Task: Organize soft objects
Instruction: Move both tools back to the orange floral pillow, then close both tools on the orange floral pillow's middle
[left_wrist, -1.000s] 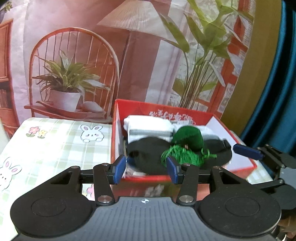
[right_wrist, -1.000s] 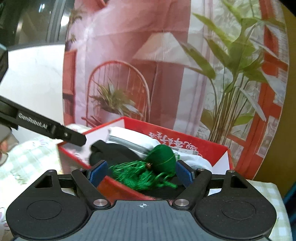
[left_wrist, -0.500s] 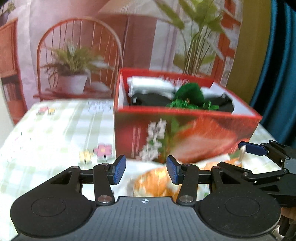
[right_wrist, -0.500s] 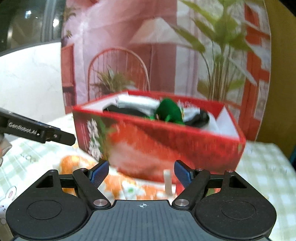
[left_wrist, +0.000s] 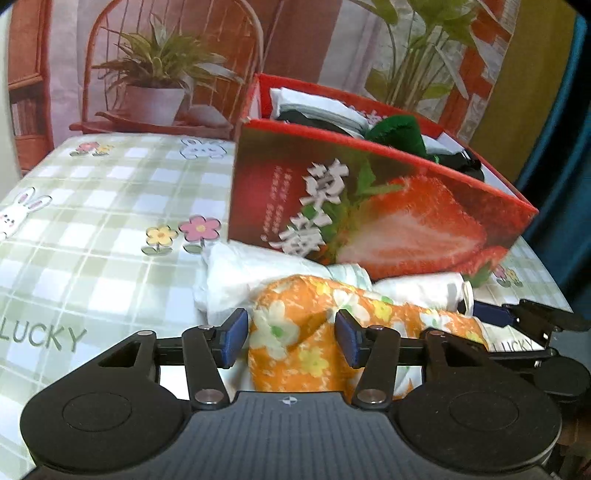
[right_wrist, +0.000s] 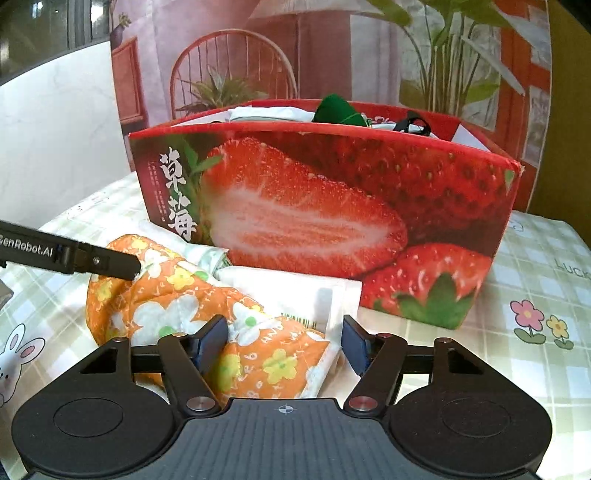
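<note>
as both grippers gape, l gripper (left_wrist: 288, 338) & r gripper (right_wrist: 280, 345) straddle orange cloth (right_wrist: 184, 295)

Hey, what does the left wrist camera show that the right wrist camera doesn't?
Only the left view: the box's contents from above, with black fabric. Only the right view: the barcode label on the white pack. Both: the strawberry box, orange floral cloth, green ball, and open left gripper and right gripper straddling the cloth.
</note>
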